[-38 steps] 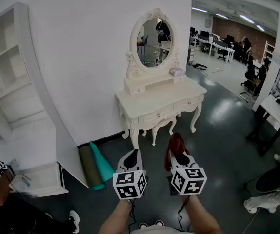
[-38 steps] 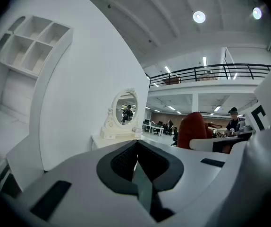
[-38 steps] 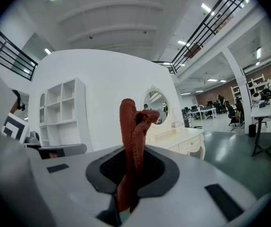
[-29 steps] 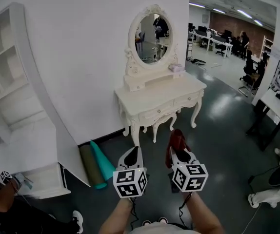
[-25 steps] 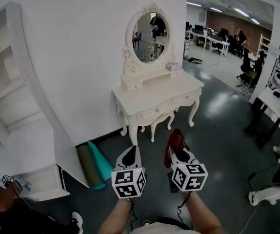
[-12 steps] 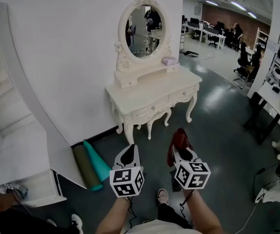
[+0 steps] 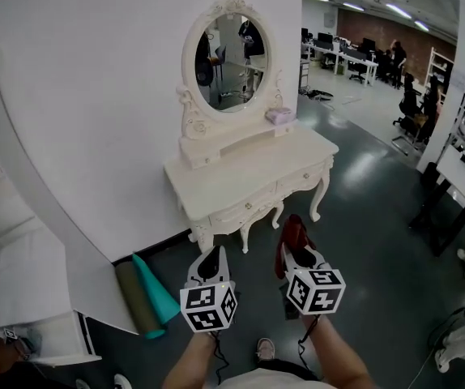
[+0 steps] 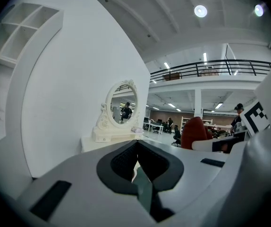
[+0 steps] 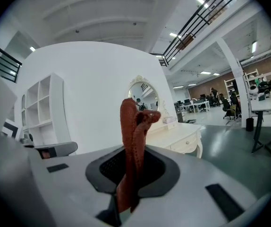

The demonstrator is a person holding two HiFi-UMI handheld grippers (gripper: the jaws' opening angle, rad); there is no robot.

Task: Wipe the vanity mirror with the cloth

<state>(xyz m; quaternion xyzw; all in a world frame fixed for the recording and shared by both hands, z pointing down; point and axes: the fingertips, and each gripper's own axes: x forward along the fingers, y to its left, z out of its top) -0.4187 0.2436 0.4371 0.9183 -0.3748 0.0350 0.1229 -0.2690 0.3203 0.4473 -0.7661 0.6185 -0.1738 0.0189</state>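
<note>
A dark red cloth [image 7: 292, 233] is pinched between the fingers of the right gripper [image 7: 296, 248], held low over the dark floor [image 7: 362, 217], near the person and well apart from the mirror. In the right gripper view the cloth [image 9: 132, 141] is a narrow bunched strip whose long axis runs out along the fingers, away from the person. Its far end curls over to the right, and its near end is hidden between the dark pads. The left gripper [image 7: 209, 259] hovers just beside it on the left. In its own view the left gripper [image 8: 136, 161] has its fingers pressed together with nothing between them. The oval vanity mirror [image 7: 231, 61] stands upright in a carved white frame, long axis vertical, facing out into the room. It sits at the back of a white bench [image 7: 249, 177] with drawers and curved legs, placed against a white wall [image 7: 95, 96]. The reflections in the glass are too small to make out. A small pale purple item [image 7: 279, 116] lies on the bench just right of the mirror; what it is cannot be told. On the floor to the left, a teal roll [image 7: 153, 286] and an olive roll [image 7: 134, 300] lean at the wall. A white shelf unit [image 7: 6, 217] is cut off at the left edge. Far right, desks and seated people are small and unclear.
</note>
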